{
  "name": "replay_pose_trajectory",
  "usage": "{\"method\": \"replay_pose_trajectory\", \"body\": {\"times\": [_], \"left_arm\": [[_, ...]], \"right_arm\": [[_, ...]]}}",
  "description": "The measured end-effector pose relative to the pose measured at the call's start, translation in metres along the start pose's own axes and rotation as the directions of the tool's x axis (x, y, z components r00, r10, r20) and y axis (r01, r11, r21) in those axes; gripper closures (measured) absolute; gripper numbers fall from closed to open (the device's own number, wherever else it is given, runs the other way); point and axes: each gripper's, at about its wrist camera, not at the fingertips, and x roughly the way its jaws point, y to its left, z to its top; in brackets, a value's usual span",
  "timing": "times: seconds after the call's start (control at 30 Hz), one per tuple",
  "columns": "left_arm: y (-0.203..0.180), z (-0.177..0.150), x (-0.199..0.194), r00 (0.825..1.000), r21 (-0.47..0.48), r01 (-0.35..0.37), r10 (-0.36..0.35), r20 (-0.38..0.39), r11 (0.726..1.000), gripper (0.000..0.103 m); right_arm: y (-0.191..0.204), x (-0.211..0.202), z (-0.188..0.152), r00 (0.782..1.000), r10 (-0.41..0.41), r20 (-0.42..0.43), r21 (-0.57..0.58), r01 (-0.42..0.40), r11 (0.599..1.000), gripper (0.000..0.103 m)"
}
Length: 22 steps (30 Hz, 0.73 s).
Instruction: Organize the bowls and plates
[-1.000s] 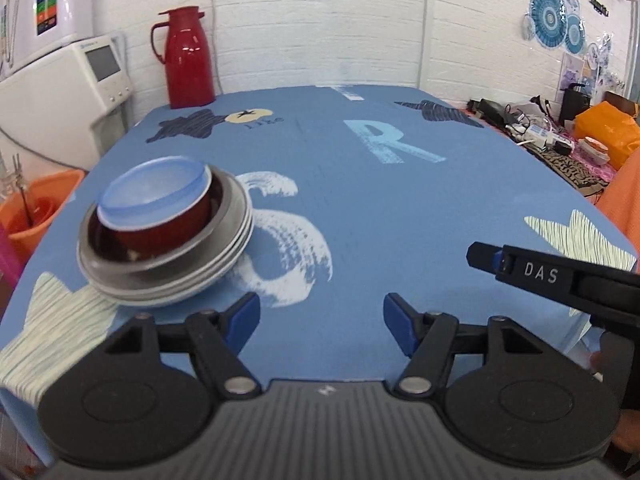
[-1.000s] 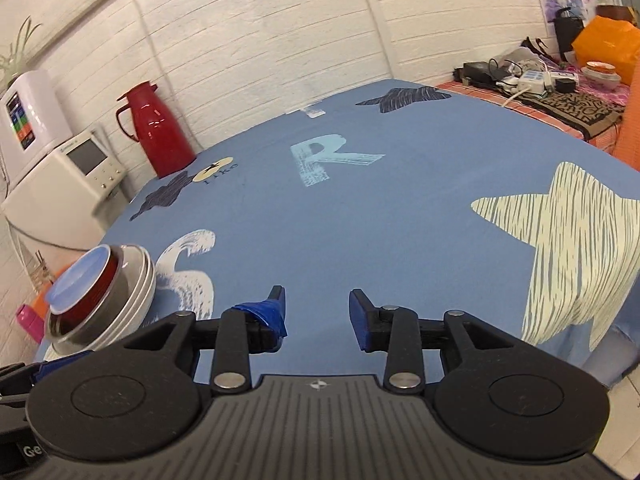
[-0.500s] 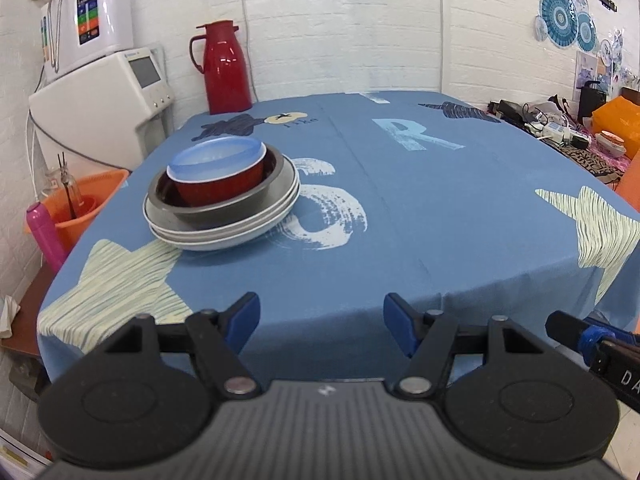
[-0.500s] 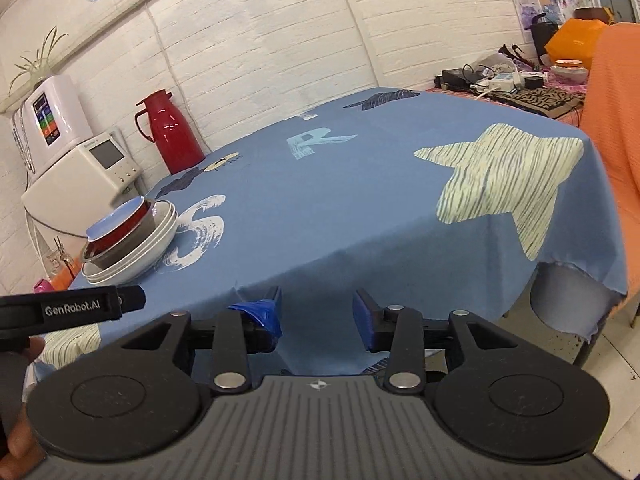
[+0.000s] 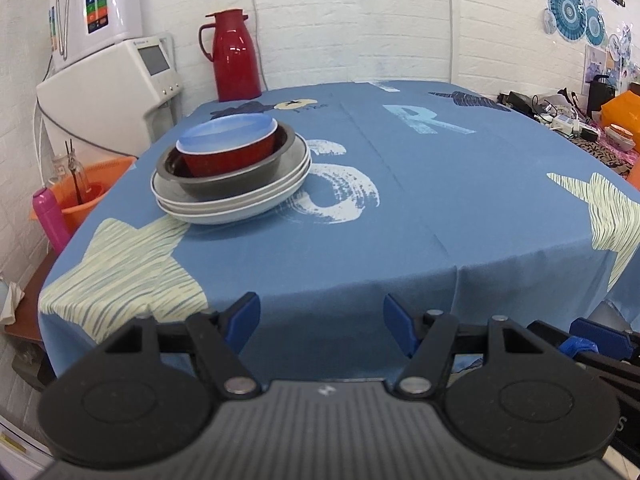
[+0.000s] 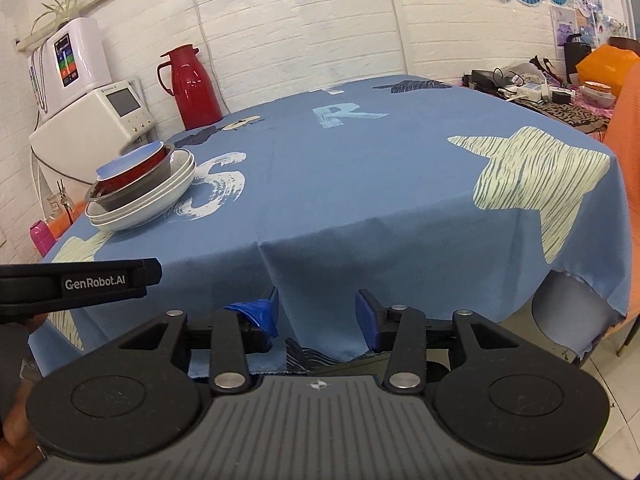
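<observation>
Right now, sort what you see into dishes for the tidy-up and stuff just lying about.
Job:
- blue bowl, topmost
- red bowl under it
- dark bowl
- white plates at the bottom

Lying about:
- red thermos
- white appliance
- orange basket
- pink bottle
- clutter at far right

Left gripper (image 5: 320,318) and right gripper (image 6: 316,312) — both agape, empty.

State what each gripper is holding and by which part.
Nothing is held. The left gripper and right gripper are both open and empty, off the table's near edge, away from the stacked dishes.
</observation>
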Motion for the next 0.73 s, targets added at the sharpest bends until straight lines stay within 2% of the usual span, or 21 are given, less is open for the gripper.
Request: {"method": "replay_pose_trajectory", "body": {"times": [0.17, 0.73], "left_arm": [[-0.007, -0.0029, 0.0002, 1.0, 0.021, -0.002, 0.002, -0.005, 1.0, 0.036], [-0.0091, -0.0017, -0.0015, 1.0, 0.016, -0.021, 0.021, 0.02, 1.0, 0.036]], "right_arm": [[-0.005, 0.0018, -0.0018, 1.0, -0.02, 0.001, 0.015, 0.02, 1.0, 0.075], [-0.0047, 0.0085, -0.0047, 0.999, 0.022, -0.033, 0.041, -0.021, 0.999, 0.072]]}}
